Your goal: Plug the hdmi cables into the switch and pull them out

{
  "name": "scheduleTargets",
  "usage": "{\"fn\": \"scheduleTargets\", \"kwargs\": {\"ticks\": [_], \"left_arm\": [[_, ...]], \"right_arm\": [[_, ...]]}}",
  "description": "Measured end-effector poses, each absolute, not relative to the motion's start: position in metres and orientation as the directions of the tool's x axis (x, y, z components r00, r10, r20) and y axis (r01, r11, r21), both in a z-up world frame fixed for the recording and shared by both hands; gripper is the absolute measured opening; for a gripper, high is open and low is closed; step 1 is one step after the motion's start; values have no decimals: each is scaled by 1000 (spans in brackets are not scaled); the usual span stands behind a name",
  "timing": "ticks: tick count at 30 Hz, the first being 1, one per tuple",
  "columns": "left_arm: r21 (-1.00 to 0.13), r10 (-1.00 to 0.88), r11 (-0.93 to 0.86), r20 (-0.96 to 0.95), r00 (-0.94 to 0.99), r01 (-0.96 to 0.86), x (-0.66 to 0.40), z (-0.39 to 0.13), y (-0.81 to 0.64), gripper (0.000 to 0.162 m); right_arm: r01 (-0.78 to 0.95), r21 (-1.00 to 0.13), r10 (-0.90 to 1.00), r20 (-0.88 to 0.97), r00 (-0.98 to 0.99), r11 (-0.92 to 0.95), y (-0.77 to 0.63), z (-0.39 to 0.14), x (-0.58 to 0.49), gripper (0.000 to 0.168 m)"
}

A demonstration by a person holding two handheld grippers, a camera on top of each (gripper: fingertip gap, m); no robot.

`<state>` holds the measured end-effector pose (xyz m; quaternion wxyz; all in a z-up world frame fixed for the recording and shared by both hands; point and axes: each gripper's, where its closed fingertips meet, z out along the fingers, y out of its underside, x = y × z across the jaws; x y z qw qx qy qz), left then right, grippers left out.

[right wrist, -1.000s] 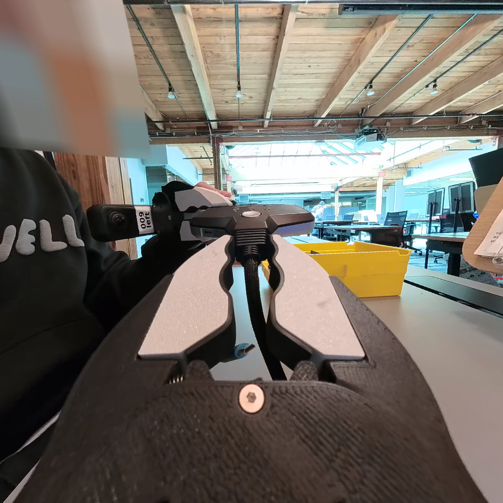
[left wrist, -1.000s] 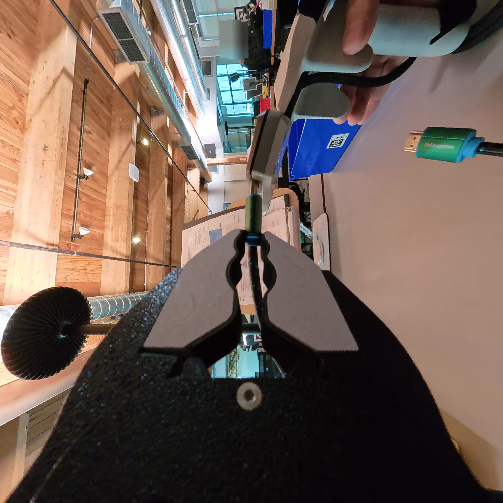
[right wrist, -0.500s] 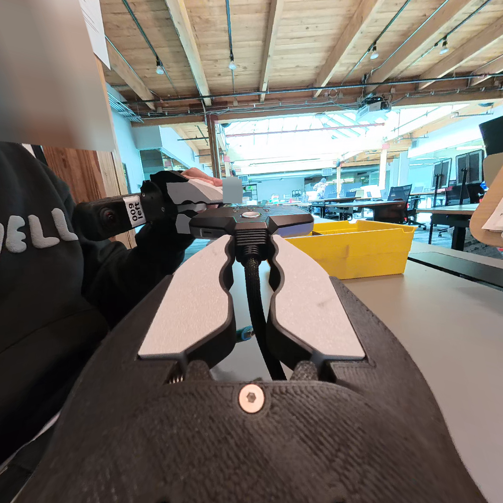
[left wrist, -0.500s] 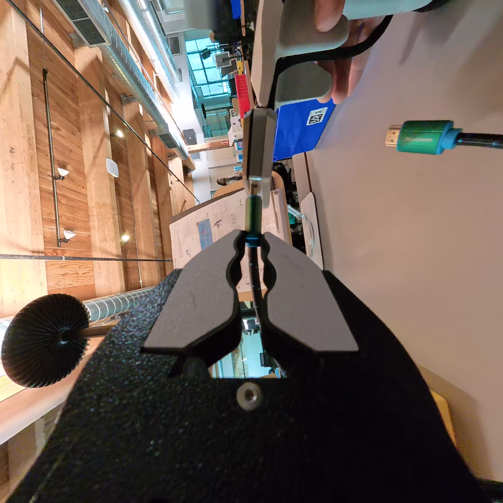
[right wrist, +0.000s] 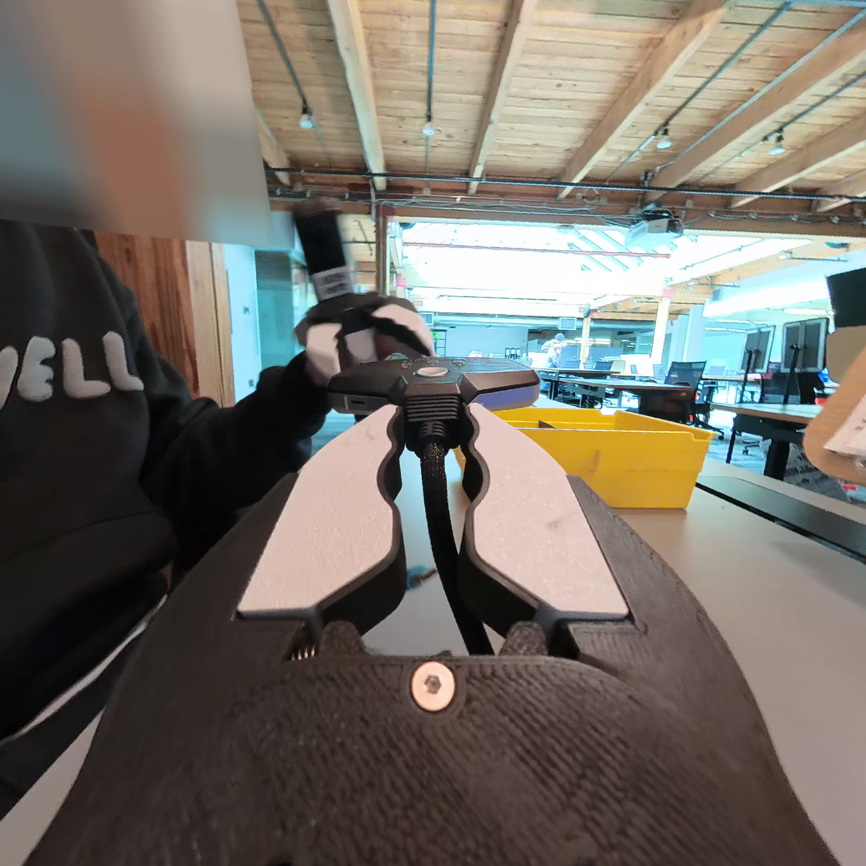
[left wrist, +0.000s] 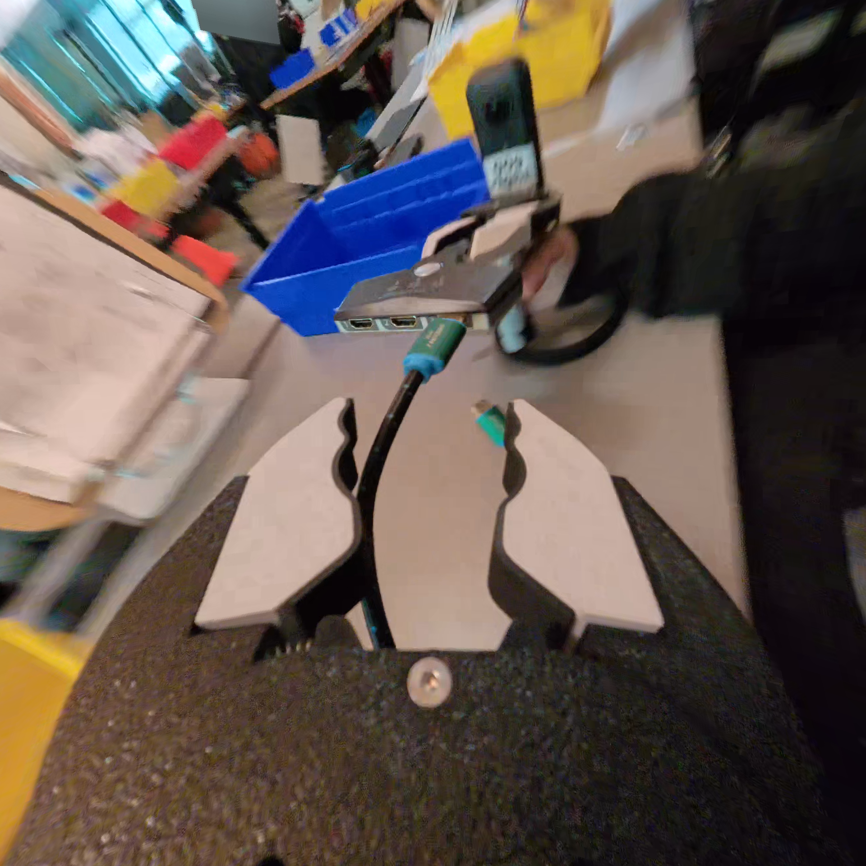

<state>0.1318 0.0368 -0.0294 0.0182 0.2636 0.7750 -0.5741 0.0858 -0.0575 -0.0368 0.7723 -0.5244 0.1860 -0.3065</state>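
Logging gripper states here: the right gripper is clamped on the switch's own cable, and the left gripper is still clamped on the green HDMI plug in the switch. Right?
One thing is wrong. In the left wrist view the left gripper has its jaws wide open; the green HDMI plug sits at the switch, its cable running loose between them. The right gripper is indeed clamped on the switch's own cable.

A: Left wrist view: background shelves and boxes are smeared by motion blur; the blue bin [left wrist: 375,243] is partly covered by the switch [left wrist: 421,293].

B: The second green plug [left wrist: 489,419] is half hidden behind a finger pad [left wrist: 562,515]. Its cable is not seen.

A: Right wrist view: the switch's [right wrist: 433,382] ports are turned away. The braided cable [right wrist: 443,539] is lost under the gripper body.

B: The yellow bin's [right wrist: 609,450] contents cannot be told.
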Motion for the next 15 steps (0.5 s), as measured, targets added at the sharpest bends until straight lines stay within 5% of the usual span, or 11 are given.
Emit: {"fn": "scheduleTargets", "kwargs": {"ticks": [4,11,15], "left_arm": [[-964,539,196,-46,-841,179,123,-24,52,47],[-924,423,80,-307,-852,373,150,-18,57,31],[-962,550,42,-203,-810,269,124,-16,59,51]], "right_arm": [[286,-933,-657,76,750,219,-49,-40,85,23],[294,-933,-632,102,768,207,-45,-41,81,23],[289,-937,-625,106,774,198,-41,-42,82,23]]}}
